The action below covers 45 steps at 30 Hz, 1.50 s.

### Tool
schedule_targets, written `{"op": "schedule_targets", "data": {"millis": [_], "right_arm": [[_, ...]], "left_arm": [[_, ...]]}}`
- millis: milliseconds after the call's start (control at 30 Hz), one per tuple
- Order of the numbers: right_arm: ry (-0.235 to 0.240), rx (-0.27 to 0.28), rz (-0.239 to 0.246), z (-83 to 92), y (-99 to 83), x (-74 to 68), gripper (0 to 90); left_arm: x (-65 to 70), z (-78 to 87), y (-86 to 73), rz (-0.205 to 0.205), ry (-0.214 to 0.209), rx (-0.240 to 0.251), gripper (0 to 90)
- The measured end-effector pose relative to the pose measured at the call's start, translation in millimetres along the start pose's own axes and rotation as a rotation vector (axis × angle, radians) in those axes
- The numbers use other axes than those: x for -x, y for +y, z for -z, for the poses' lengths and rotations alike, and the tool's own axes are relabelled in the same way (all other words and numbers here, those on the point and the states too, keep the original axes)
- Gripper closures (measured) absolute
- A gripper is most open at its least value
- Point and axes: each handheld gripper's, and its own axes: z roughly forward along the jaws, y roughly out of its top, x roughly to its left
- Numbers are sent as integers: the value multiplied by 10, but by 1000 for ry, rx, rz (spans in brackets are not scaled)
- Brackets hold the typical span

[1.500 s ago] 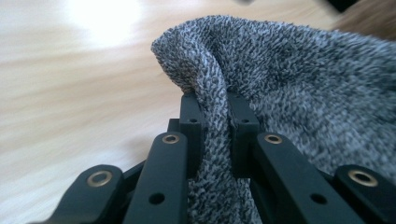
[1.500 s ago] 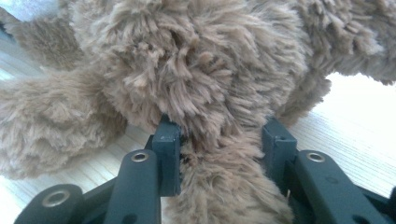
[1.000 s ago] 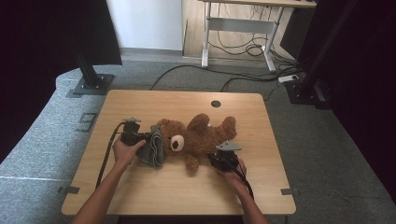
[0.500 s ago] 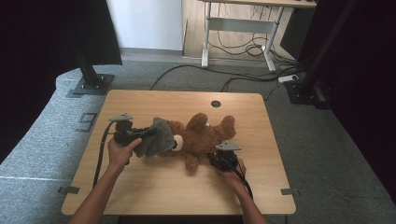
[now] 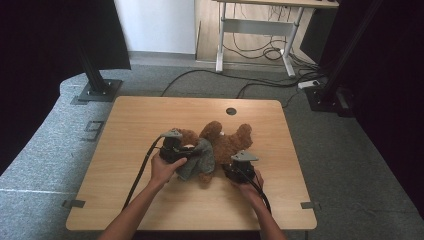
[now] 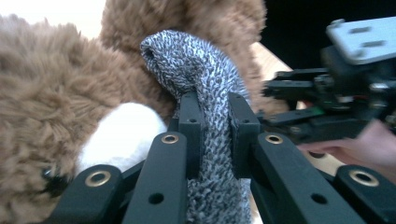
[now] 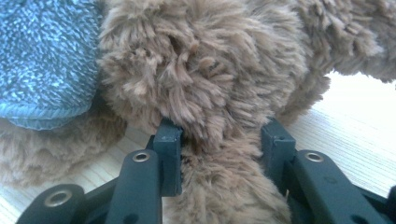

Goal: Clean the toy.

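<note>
Left gripper (image 6: 209, 126) is clamped on a fold of the grey knitted garment (image 6: 205, 79), which drapes over the brown teddy bear (image 5: 225, 145) lying near the middle of the table (image 5: 150, 115), slightly toward its near edge. Right gripper (image 7: 219, 140) grasps one furry limb of the bear, pinning it to the tabletop. Judging by this, the dressing step is under way; next, the left hand likely needs to draw the knit further across the body while the right holds the toy firm.
</note>
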Motion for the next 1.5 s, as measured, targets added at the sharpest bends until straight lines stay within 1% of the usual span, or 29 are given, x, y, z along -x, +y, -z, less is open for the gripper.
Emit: {"op": "schedule_targets", "data": {"millis": [33,67,167,300,400,433,500,533,600,667,733,833,967,1033,1067,1133,1233,1300,1333,1367,1400,1433,1500], "right_arm": [[1,0,1,1,0,0,593],[2,0,4,1,-1,0,594],[6,1,5,2,1,-4,594],[6,2,14,5,0,-16,593],[6,2,14,7,0,-18,594],[6,2,15,7,0,-18,594],[6,2,15,4,0,-13,596],[6,1,15,2,-1,-11,597],[6,0,13,-2,-2,-3,599],[7,1,17,-4,-2,1,602],[7,1,17,-8,-2,1,606],[8,0,27,-14,-3,3,613],[8,0,32,-15,-6,4,619],[8,0,33,-16,-8,4,623],[8,-1,33,-16,-9,4,625],[7,-1,34,-17,-9,2,627],[9,-1,37,-18,-10,1,628],[8,-2,36,-18,-10,-3,627],[7,-2,38,-17,-11,-4,627],[7,-3,38,-15,-12,-6,628],[7,-3,39,-13,-13,-8,628],[7,-4,40,-12,-13,-8,628],[9,-4,43,-11,-15,-6,628]], "left_arm": [[-33,-30,-17,13,4,1,788],[-42,-35,-22,11,12,-3,790],[-46,-11,-23,-14,53,-8,794],[-47,46,-9,-23,73,-8,797],[-59,123,21,-26,90,9,797],[-61,182,47,-34,110,27,797],[-64,241,82,-40,127,40,796],[-70,271,107,-43,129,47,795],[-71,306,167,-50,115,63,794],[-60,295,220,-60,98,66,794],[-39,264,264,-58,67,68,793],[15,172,349,-55,23,74,793],[93,42,459,-71,-1,73,793],[119,-8,512,-65,-25,81,792],[132,-27,535,-59,-46,88,792],[185,-52,578,-66,-80,101,792],[253,-93,637,-70,-101,118,792],[277,-127,672,-75,-103,115,791],[289,-152,689,-82,-91,113,791],[294,-186,704,-91,-64,104,791],[289,-207,710,-94,-47,97,791],[266,-240,714,-96,-20,82,791],[188,-268,705,-76,6,65,792]]}}
